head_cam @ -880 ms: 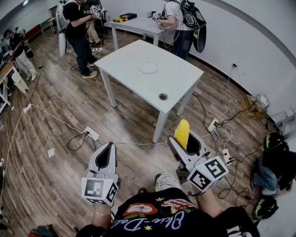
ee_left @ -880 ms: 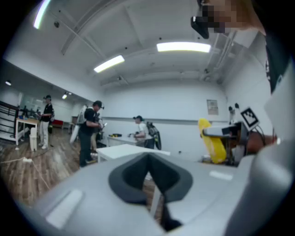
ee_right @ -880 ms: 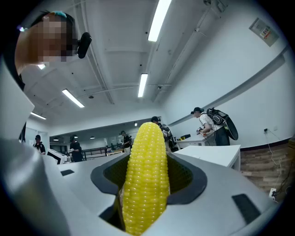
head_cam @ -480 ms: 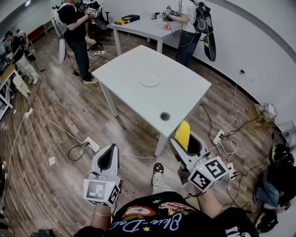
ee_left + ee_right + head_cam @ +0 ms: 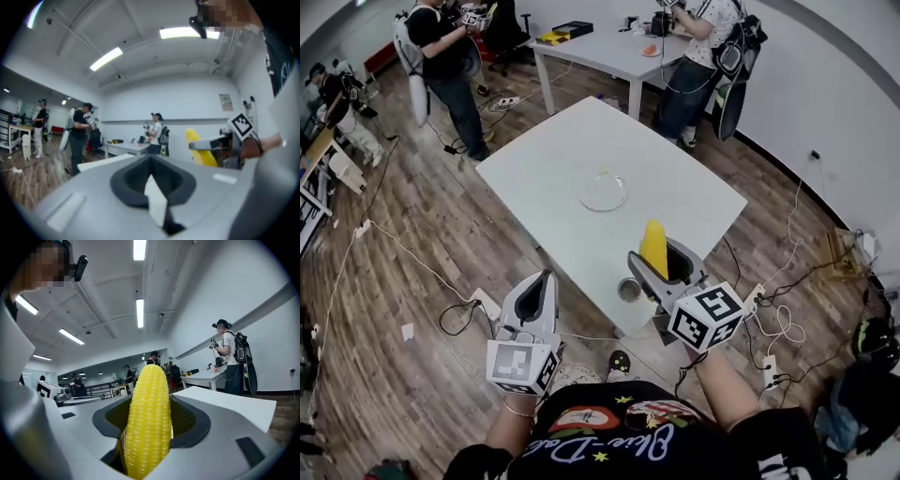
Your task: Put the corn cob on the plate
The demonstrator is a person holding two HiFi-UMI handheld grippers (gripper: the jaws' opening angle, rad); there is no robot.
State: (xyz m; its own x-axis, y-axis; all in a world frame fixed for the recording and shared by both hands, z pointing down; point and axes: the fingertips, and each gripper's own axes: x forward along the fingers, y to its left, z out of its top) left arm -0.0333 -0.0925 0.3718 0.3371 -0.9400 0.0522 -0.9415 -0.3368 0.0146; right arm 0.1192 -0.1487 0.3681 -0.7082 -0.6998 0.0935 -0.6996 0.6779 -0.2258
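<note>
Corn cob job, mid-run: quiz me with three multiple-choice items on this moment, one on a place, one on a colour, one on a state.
1. Where is the plate?
A. on the floor
B. near the middle of the white table
C. on a chair

2. What colour is the corn cob?
A. green
B. white
C. yellow

3. How do the jaws of the left gripper stand?
A. together, with nothing between them
B. shut on the plate
C. wide apart round the corn cob

Answers:
1 B: the head view shows the clear plate lying on the tabletop.
2 C: the right gripper holds yellow kernels between its jaws.
3 A: the left gripper view shows the jaws meeting with nothing held.
</note>
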